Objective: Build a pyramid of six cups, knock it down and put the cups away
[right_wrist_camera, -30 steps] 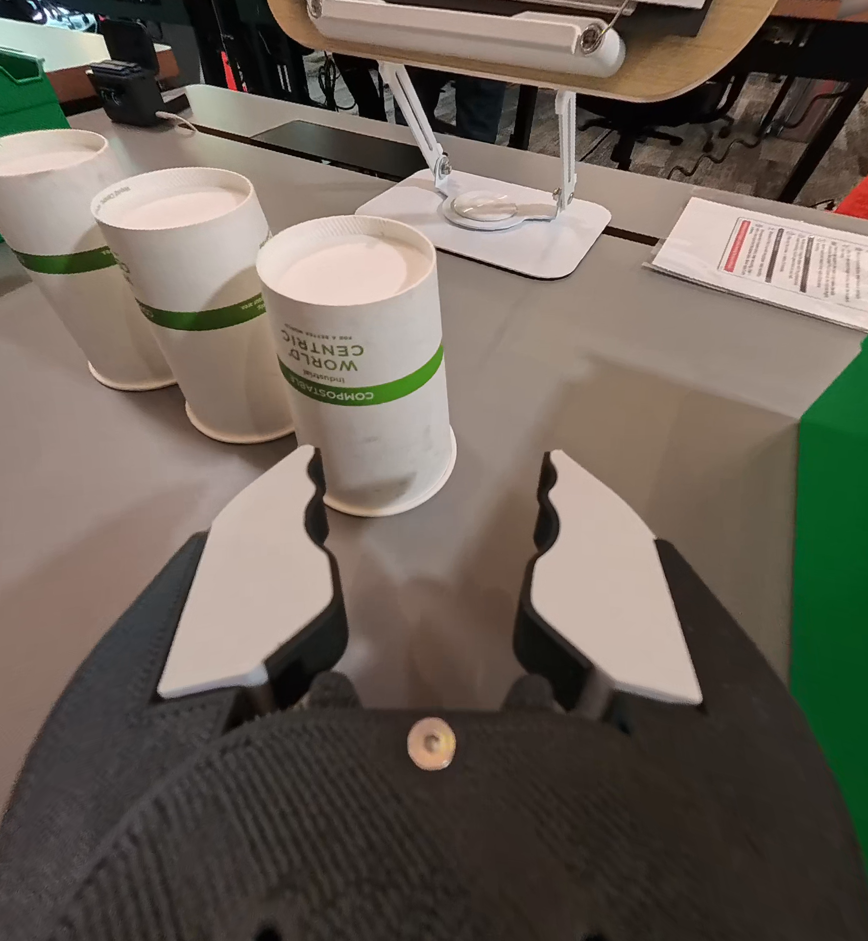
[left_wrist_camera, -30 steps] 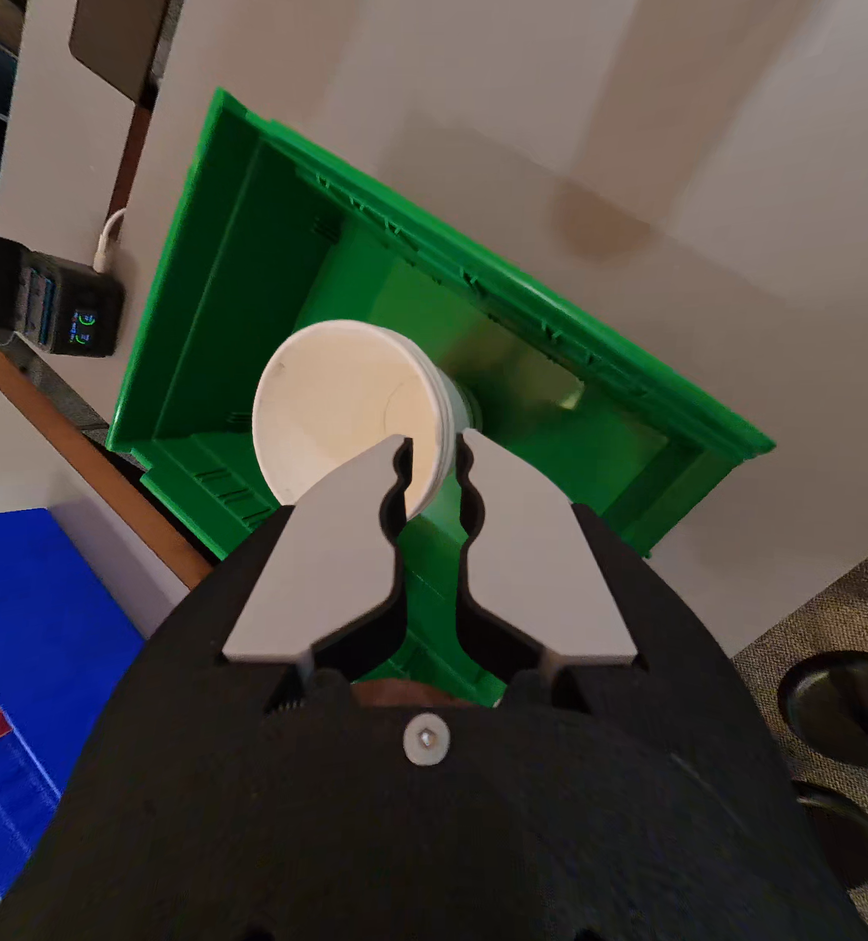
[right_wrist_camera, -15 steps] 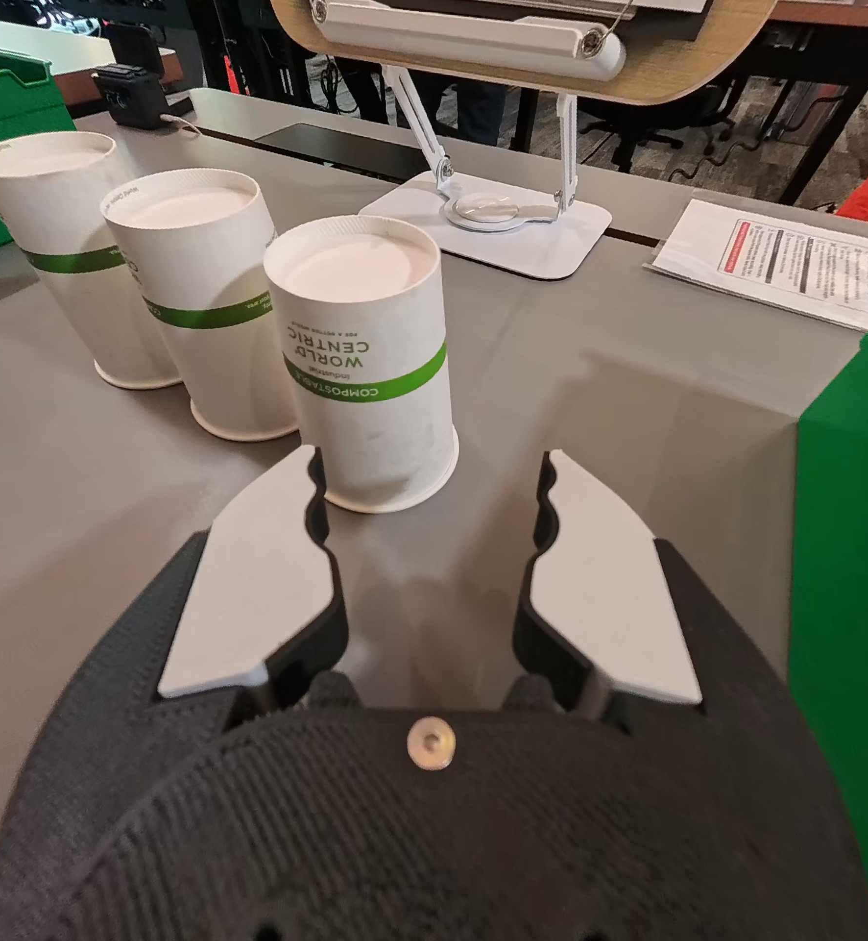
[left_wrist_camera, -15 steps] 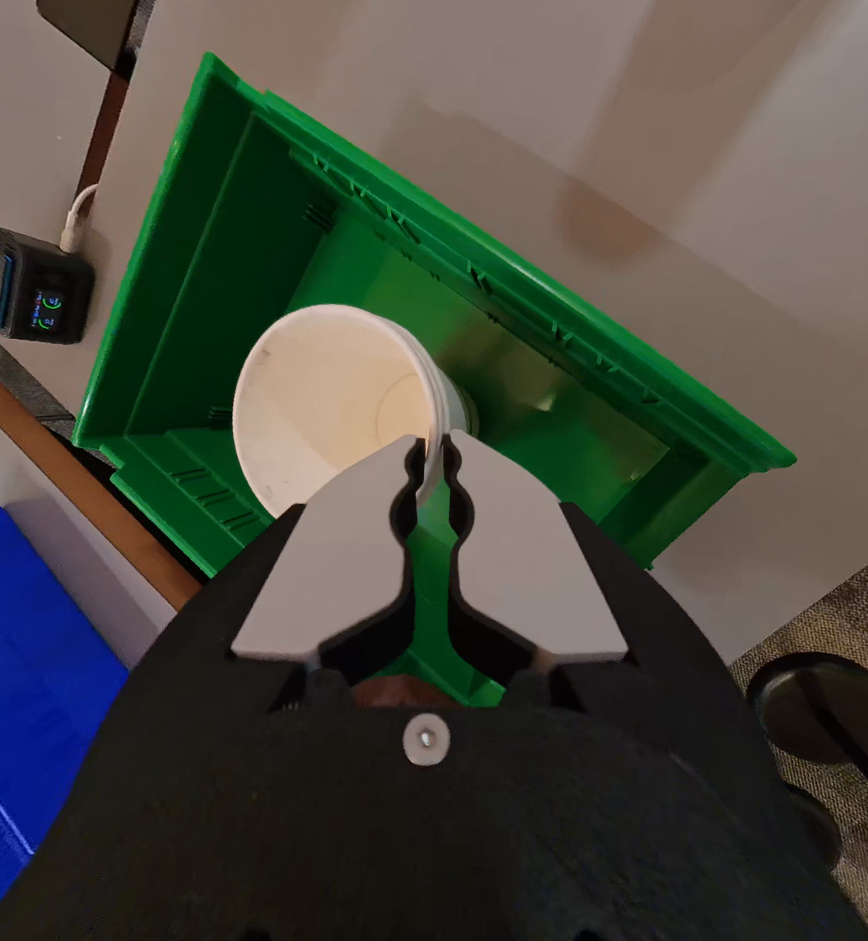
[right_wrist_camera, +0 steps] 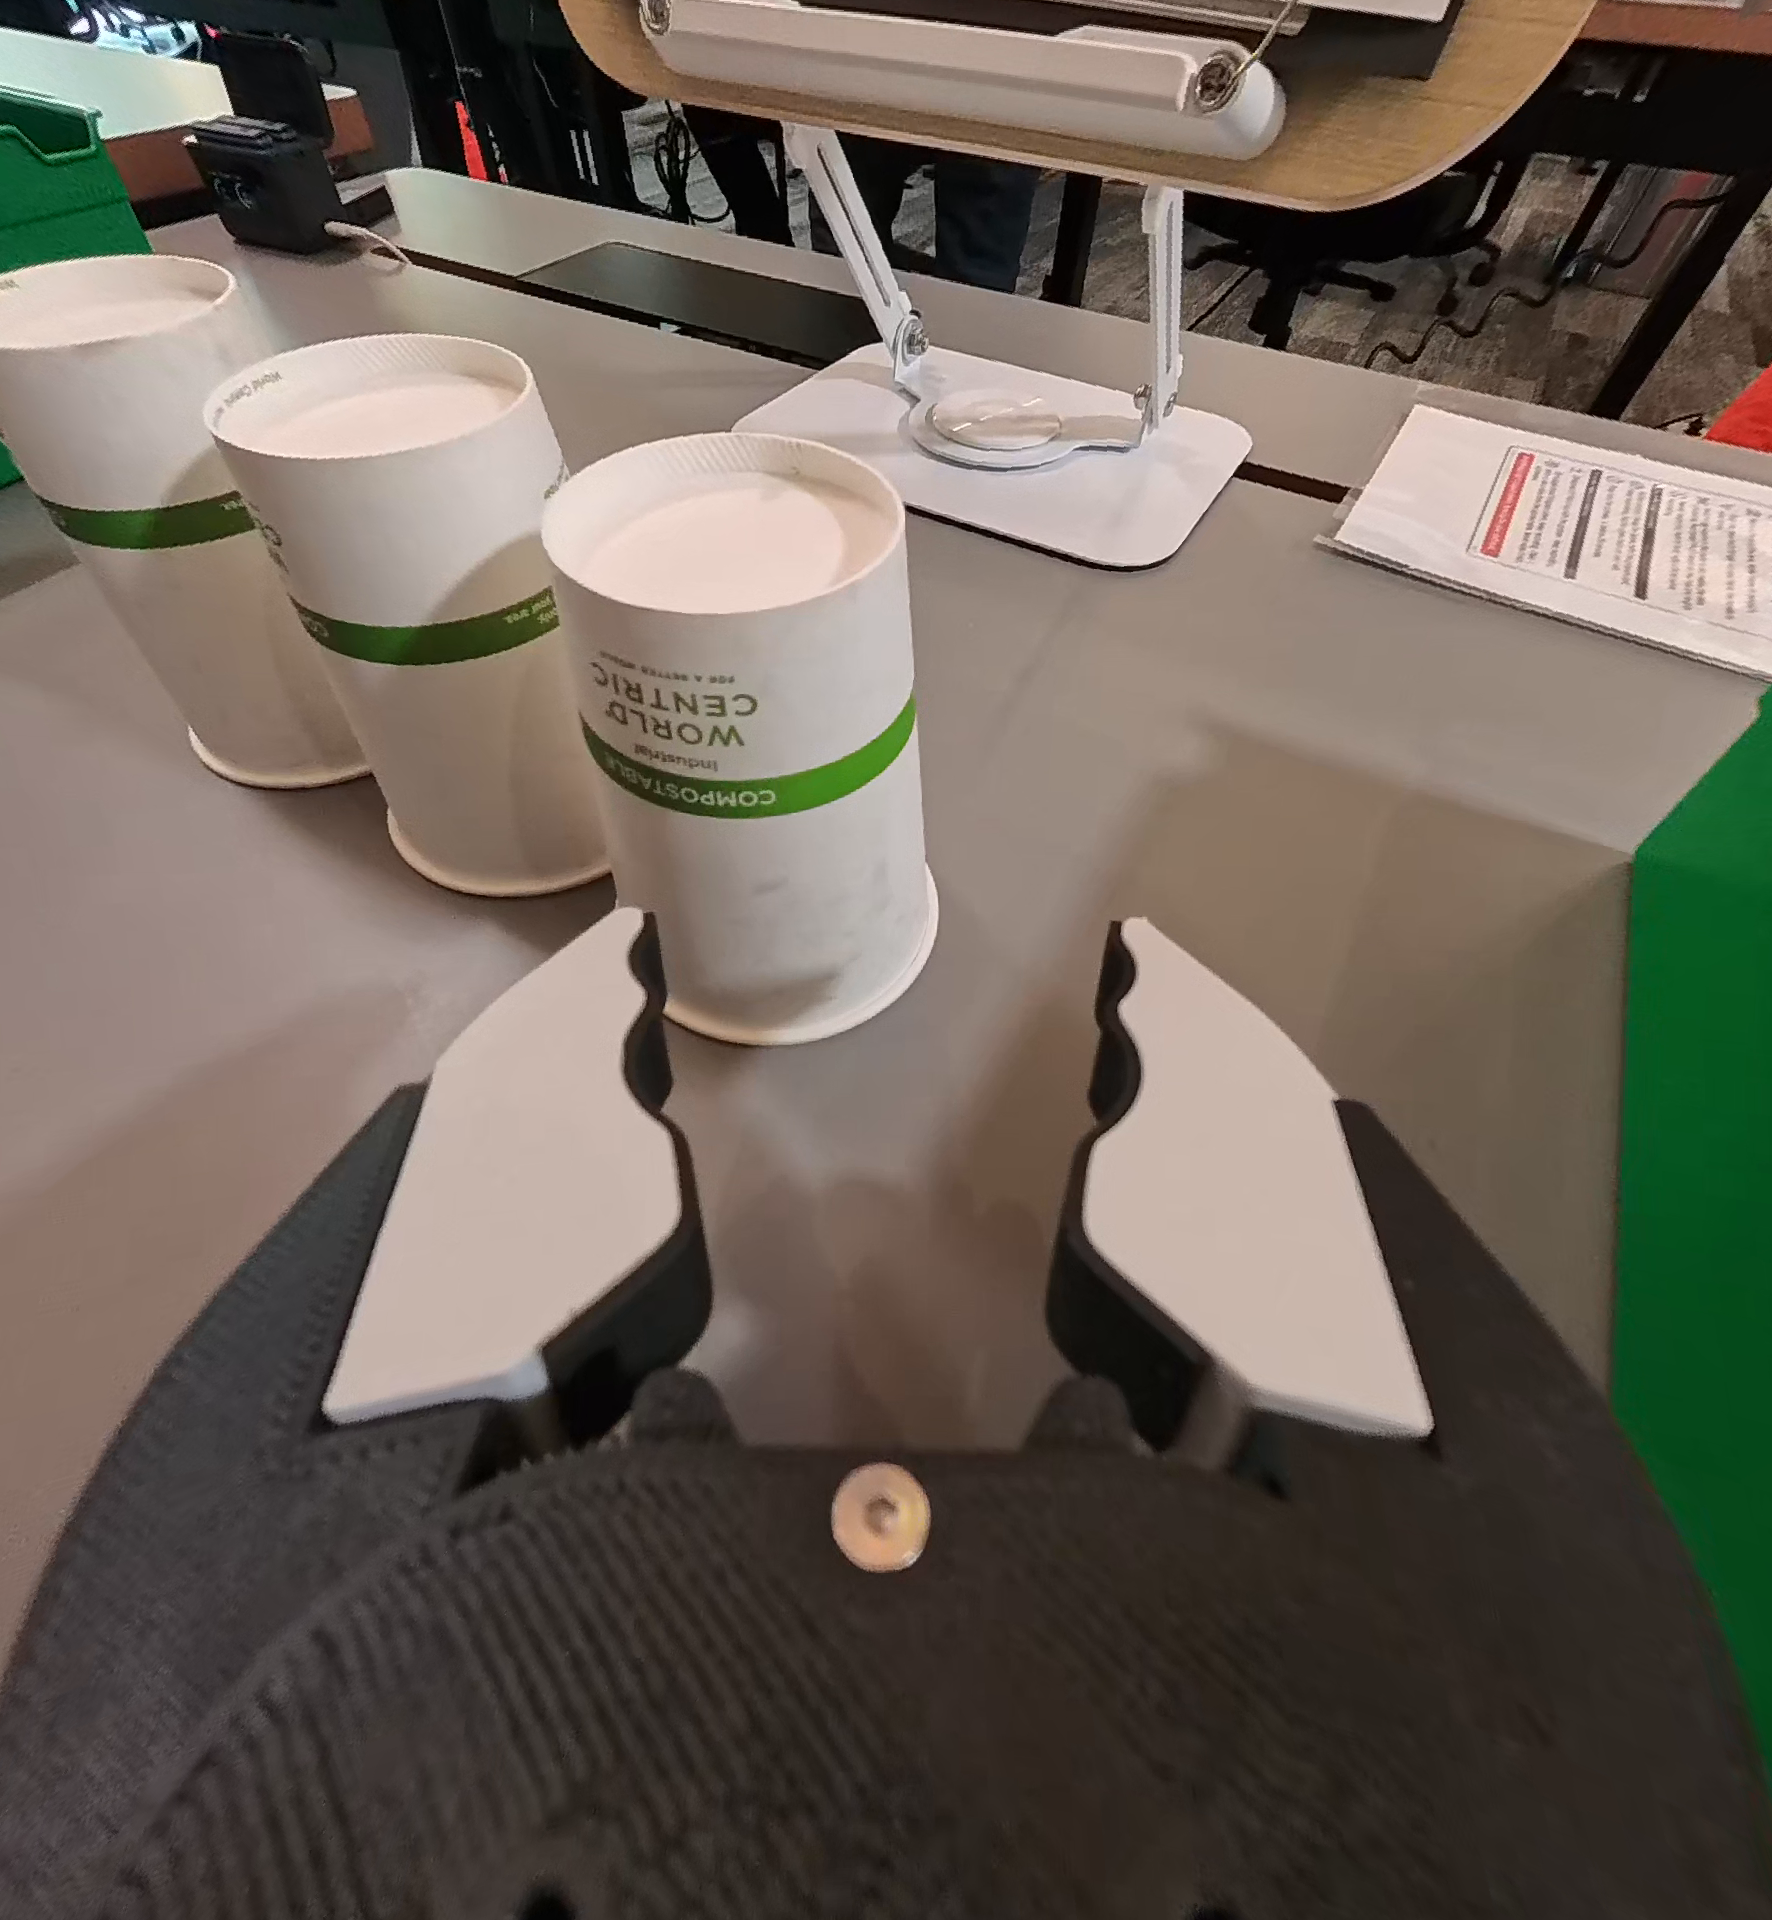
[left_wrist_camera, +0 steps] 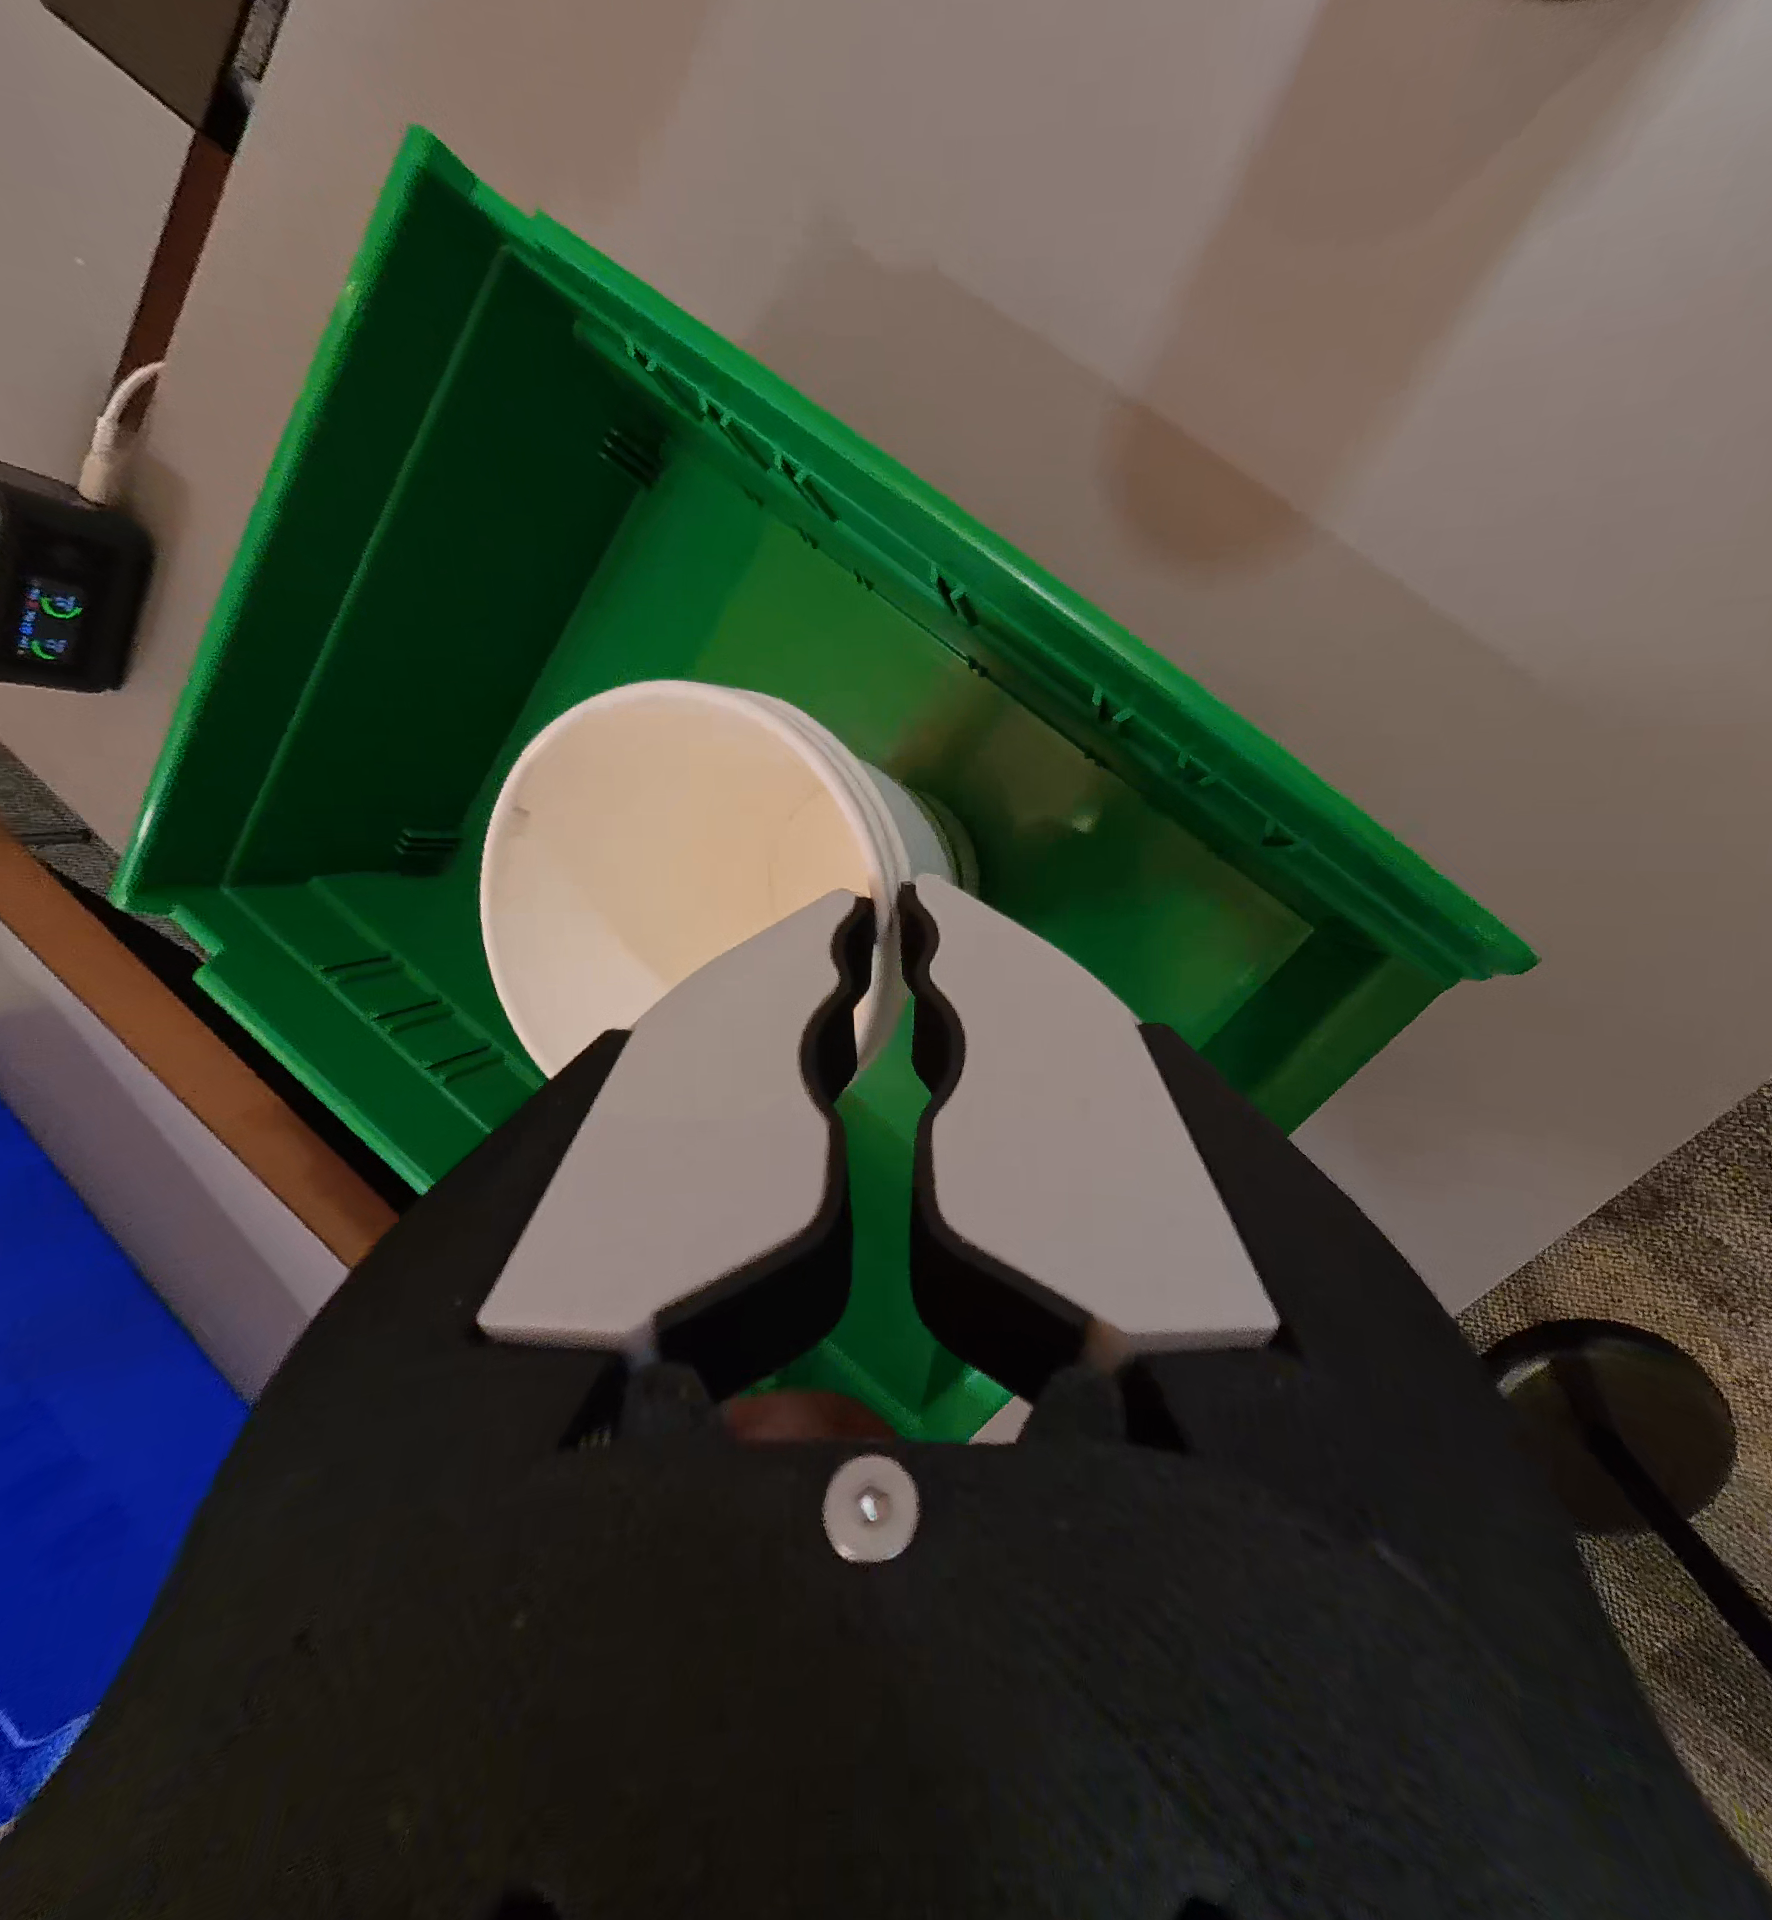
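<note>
Cup stack (left_wrist_camera: 674,862) rim between tool (left_wrist_camera: 890,914) fingertips

**Left gripper pinching a stack of paper cups above a green bin**

Seen from above, the left gripper (left_wrist_camera: 890,914) has its two grey fingers closed on the rim of a stack of white paper cups (left_wrist_camera: 684,862) — several nested rims show at the edge. The cups' open mouth faces the camera. Below them sits a green plastic bin (left_wrist_camera: 425,582) on a pale grey table (left_wrist_camera: 1277,312). A small black device with a lit screen (left_wrist_camera: 40,603) and a white cable (left_wrist_camera: 118,426) lies left of the bin — a blue box (left_wrist_camera: 40,1351) fills the lower left corner.
</note>
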Available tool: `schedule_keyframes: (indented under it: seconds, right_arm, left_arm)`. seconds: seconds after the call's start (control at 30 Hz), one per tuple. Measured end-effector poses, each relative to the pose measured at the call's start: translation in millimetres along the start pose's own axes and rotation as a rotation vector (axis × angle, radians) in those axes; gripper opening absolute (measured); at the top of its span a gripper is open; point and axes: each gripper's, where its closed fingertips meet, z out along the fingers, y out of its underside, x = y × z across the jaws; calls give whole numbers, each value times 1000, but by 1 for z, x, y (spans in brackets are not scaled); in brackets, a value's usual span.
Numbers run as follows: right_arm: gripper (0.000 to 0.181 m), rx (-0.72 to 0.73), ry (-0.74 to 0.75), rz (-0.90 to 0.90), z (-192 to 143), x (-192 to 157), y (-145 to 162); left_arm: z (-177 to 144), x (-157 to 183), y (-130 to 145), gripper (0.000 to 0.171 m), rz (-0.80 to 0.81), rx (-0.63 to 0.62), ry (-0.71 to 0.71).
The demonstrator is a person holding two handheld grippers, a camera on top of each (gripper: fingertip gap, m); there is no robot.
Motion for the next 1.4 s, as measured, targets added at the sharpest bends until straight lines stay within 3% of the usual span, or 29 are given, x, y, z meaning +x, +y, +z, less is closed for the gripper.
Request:
schedule_keyframes:
  seconds: [0.27,0.53,1.1,1.2,1.3,1.4]
  right_arm:
    - [81,-3,1,0,0,0,0]
    - [81,-5,-1,-4,0,-1,1]
    - [81,-6,0,-5,0,-1,1]
    - [80,-7,0,-5,1,-1,1]
    - [80,-9,-1,-8,1,-2,1]
    - [80,-10,-1,-11,1,-2,1]
  left_arm:
    - [-29,-17,-19,7,15,66,-118]
    - [-37,-14,-17,7,37,38,-120]
    - [-20,-14,-6,3,51,-19,-110]
    - [-16,-22,-10,16,78,-6,-171]
    - [-14,-33,-18,17,82,35,-222]
    - [-4,-33,-18,16,36,34,-159]
